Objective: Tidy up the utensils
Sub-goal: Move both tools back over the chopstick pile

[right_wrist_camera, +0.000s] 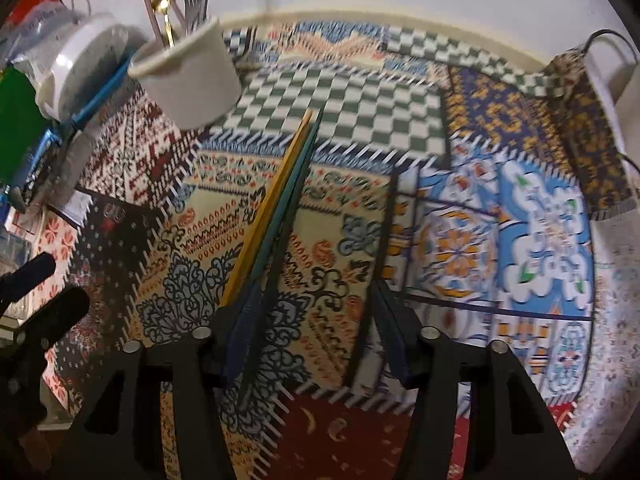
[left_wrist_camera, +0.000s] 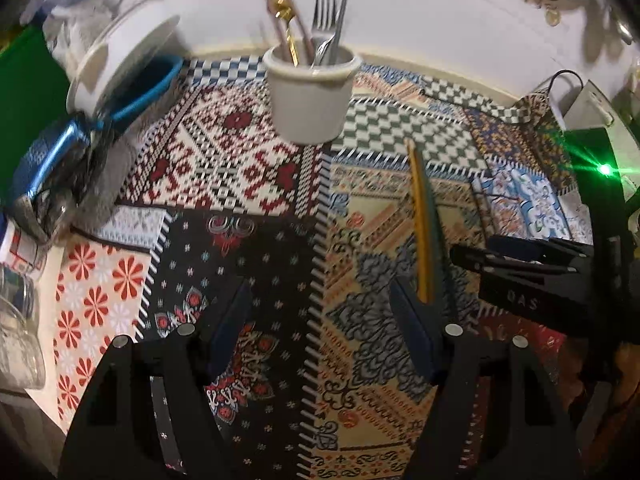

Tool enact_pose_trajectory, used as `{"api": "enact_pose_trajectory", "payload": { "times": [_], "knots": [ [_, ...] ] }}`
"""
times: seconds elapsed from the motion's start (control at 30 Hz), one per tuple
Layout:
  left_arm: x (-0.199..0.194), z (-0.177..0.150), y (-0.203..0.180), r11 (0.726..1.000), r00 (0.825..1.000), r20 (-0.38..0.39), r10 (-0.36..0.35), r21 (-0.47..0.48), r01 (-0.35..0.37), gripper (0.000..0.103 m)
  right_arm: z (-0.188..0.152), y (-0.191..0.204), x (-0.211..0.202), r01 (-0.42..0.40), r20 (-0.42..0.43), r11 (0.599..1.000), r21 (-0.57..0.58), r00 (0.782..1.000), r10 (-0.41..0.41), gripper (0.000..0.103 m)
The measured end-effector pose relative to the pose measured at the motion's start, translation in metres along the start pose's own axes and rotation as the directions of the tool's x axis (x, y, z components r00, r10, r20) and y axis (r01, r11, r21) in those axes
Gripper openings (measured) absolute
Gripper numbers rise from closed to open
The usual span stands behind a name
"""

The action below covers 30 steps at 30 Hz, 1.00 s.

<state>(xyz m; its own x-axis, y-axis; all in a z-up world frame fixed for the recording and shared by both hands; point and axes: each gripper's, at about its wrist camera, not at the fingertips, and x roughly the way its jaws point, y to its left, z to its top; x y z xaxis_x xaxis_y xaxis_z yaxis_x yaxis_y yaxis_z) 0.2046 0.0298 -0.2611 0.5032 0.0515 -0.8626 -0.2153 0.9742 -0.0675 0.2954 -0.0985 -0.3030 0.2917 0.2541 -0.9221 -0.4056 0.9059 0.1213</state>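
A cream utensil cup (left_wrist_camera: 309, 96) stands at the far middle of the patterned cloth and holds forks (left_wrist_camera: 325, 20), a gold spoon (left_wrist_camera: 285, 20) and pink chopsticks; it also shows at upper left in the right wrist view (right_wrist_camera: 192, 76). A yellow and a teal chopstick (left_wrist_camera: 425, 224) lie together on the cloth, resting against my left gripper's right finger (left_wrist_camera: 416, 332). In the right wrist view they (right_wrist_camera: 276, 208) lie against my right gripper's left finger (right_wrist_camera: 236, 336). My left gripper (left_wrist_camera: 324, 312) is open and empty. My right gripper (right_wrist_camera: 312, 320) is open and empty, also seen from the left wrist (left_wrist_camera: 520, 268).
A patchwork cloth (left_wrist_camera: 248, 168) covers the table. At far left are a white lidded tub (left_wrist_camera: 120, 60), a blue container (left_wrist_camera: 52, 160) and a green board (left_wrist_camera: 24, 92). A glass jar (left_wrist_camera: 16, 328) stands at the left edge. A white device with cable (left_wrist_camera: 580, 96) sits far right.
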Motion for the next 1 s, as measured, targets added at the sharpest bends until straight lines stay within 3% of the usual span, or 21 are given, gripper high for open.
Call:
{"api": "enact_pose_trajectory", "payload": {
  "times": [0.37, 0.7, 0.83, 0.9, 1.0],
  "knots": [
    [0.013, -0.002, 0.001, 1.000, 0.999, -0.036, -0.002, -0.006, 0.002, 0.070, 0.015, 0.017, 0.015, 0.095, 0.017, 0.991, -0.090, 0.995, -0.094, 0.009],
    [0.031, 0.023, -0.047, 0.992, 0.995, -0.047, -0.089, 0.087, 0.092, 0.070, 0.017, -0.044, 0.005, 0.038, -0.022, 0.999, 0.034, 0.999, -0.037, 0.006],
    [0.046, 0.031, -0.064, 0.983, 0.984, -0.096, -0.148, 0.094, 0.157, 0.053, 0.008, -0.064, -0.003, 0.021, -0.034, 0.997, 0.071, 0.999, -0.018, 0.006],
    [0.055, 0.034, -0.073, 0.977, 0.975, -0.129, -0.179, 0.095, 0.192, 0.036, 0.005, -0.073, -0.006, -0.009, -0.046, 0.997, 0.082, 0.999, 0.013, 0.006],
    [0.064, 0.035, -0.084, 0.970, 0.964, -0.170, -0.206, 0.097, 0.224, 0.018, 0.000, -0.085, -0.014, -0.036, -0.041, 0.995, 0.088, 0.998, 0.040, 0.006]
  ]
}}
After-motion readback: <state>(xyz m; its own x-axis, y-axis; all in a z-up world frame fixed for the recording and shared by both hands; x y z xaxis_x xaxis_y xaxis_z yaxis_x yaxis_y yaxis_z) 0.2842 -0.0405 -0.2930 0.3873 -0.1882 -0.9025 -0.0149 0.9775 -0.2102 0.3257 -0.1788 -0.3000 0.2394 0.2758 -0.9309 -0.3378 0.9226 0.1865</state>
